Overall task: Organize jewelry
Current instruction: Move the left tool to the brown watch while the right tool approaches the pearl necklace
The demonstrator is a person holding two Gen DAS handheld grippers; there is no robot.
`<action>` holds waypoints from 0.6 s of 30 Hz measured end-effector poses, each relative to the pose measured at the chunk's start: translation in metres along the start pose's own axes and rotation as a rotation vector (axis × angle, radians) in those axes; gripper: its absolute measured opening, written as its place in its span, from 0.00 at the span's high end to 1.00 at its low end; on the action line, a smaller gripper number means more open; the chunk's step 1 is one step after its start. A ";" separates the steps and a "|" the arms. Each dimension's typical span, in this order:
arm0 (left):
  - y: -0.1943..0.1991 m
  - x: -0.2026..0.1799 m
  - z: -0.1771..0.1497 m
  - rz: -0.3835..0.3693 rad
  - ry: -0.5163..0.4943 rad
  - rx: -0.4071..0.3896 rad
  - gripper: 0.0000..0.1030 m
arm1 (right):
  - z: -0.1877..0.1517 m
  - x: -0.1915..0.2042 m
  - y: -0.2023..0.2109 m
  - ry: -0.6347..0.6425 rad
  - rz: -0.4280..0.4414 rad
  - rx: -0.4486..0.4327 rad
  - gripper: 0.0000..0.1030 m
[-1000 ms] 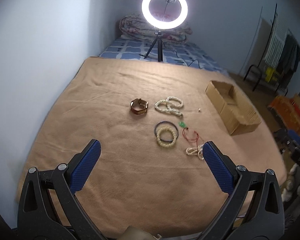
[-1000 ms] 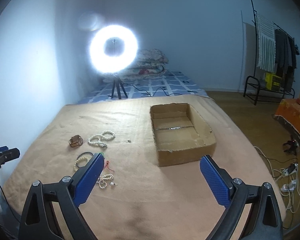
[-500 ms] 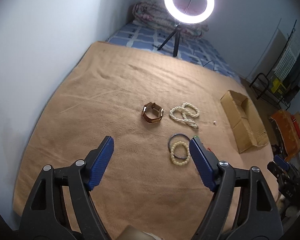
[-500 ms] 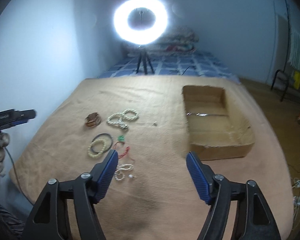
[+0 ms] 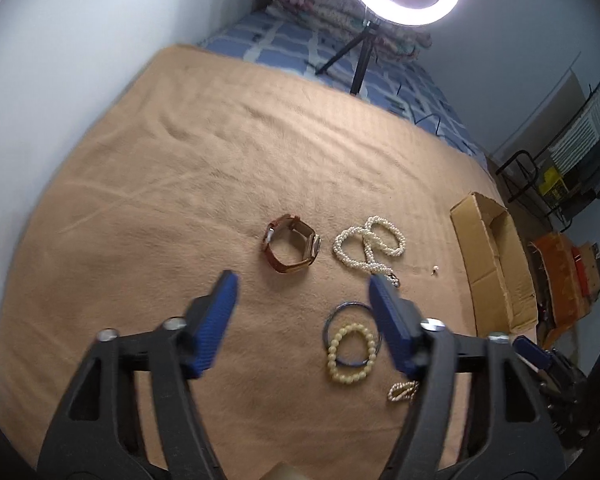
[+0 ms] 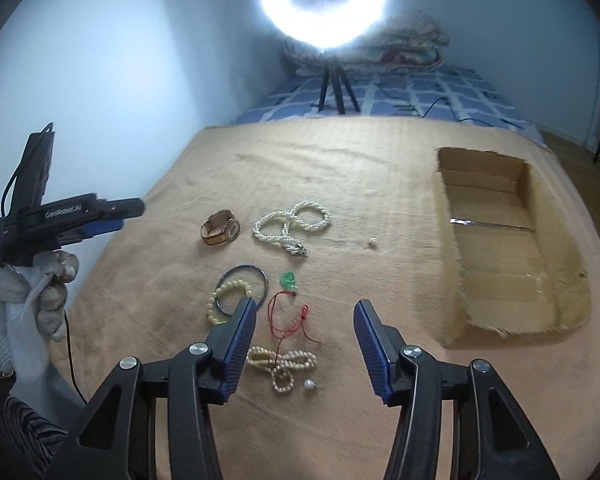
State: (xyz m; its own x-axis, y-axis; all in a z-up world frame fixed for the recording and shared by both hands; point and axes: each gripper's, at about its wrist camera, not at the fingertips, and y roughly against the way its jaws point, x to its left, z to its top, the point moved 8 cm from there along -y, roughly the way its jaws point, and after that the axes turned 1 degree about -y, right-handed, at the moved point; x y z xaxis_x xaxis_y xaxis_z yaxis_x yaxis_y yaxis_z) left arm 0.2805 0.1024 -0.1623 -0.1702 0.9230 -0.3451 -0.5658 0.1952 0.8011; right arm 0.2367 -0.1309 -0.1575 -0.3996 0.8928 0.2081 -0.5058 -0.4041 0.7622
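Jewelry lies on a tan blanket (image 5: 148,208). A brown-strap watch (image 5: 291,249) and a white pearl necklace (image 5: 370,246) lie just beyond my open, empty left gripper (image 5: 302,304). A cream bead bracelet (image 5: 351,353) overlaps a blue bangle (image 5: 350,308) by its right finger. My right gripper (image 6: 305,322) is open and empty above a red cord (image 6: 290,316) with a green pendant (image 6: 289,281); a small pearl strand (image 6: 284,364) lies between its fingers. An open cardboard box (image 6: 512,240) sits to the right.
A lit ring light on a tripod (image 6: 324,4) stands behind the blanket on a blue checked bed (image 6: 400,96). A loose pearl (image 6: 372,243) lies near the box. The gloved left hand (image 6: 28,280) shows at the left edge. A clothes rack (image 5: 572,152) stands right.
Both grippers have moved forward and down toward the jewelry. The left one now sits close to the watch and the right one over the red cord.
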 end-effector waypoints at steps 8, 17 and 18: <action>-0.051 0.025 0.005 -0.033 0.100 0.087 0.41 | 0.025 0.005 -0.062 -0.031 0.069 0.078 0.48; -0.092 0.047 0.005 -0.014 0.129 0.156 0.50 | 0.043 0.022 -0.132 0.046 0.087 0.156 0.48; -0.096 0.049 0.005 -0.013 0.129 0.161 0.50 | 0.044 0.024 -0.140 0.058 0.086 0.163 0.48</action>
State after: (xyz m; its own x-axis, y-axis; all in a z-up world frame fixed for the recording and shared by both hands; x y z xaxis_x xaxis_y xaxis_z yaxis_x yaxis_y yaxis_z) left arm 0.3302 0.1303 -0.2536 -0.2717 0.8720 -0.4071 -0.4336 0.2667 0.8607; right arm 0.3315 -0.0444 -0.2318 -0.4820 0.8413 0.2448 -0.3390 -0.4367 0.8333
